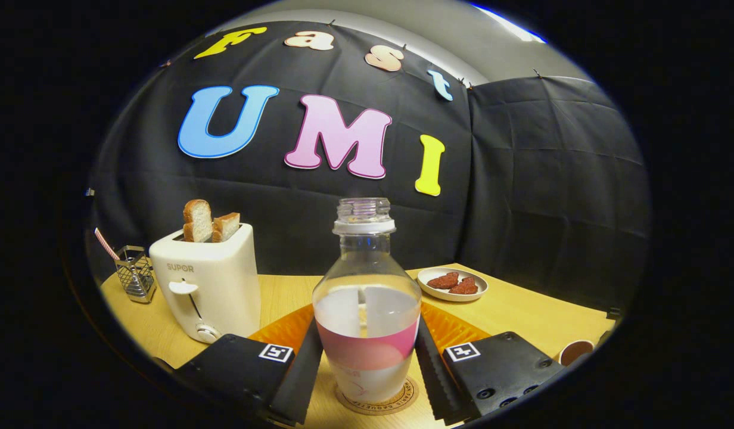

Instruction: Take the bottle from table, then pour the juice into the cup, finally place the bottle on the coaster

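Jaws [367, 369] flanking upright bottle [367, 310], contact unclear, coaster [403, 400] mostly hidden beneath

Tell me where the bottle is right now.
In the gripper view, the bottle stands upright on the coaster, between the jaws of the gripper, with the toaster to its left.

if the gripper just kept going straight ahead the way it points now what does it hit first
The bottle: it already stands between the gripper fingers on the coaster, so the gripper's body would likely meet it at once.

Black creased cloth wall [522, 179] behind a light wooden table [522, 310], pale ceiling above.
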`<state>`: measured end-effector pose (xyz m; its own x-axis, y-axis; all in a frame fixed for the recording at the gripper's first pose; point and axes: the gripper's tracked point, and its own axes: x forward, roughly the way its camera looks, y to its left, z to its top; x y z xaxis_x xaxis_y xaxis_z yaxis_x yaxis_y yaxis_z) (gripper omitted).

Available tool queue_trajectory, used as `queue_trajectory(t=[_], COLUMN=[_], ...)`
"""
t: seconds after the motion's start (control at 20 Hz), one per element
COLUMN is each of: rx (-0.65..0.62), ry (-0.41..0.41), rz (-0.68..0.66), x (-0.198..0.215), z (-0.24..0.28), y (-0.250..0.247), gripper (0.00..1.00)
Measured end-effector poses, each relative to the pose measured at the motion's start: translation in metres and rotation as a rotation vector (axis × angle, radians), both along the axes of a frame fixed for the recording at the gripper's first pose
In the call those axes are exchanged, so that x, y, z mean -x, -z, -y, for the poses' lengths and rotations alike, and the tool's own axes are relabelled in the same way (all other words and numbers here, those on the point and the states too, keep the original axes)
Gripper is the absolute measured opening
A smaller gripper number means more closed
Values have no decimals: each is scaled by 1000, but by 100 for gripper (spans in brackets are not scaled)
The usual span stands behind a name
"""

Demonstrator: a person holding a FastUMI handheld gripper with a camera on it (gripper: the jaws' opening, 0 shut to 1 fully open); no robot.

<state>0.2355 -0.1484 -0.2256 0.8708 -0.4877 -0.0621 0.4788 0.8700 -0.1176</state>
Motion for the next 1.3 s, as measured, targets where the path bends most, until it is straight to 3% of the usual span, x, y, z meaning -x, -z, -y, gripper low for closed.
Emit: queue_trajectory(t=[0.45,1.3], rx=[-41,-50], ry=[48,55], rz=[40,56], x=[6,16], z=[14,15], y=[12,13], gripper=[78,80])
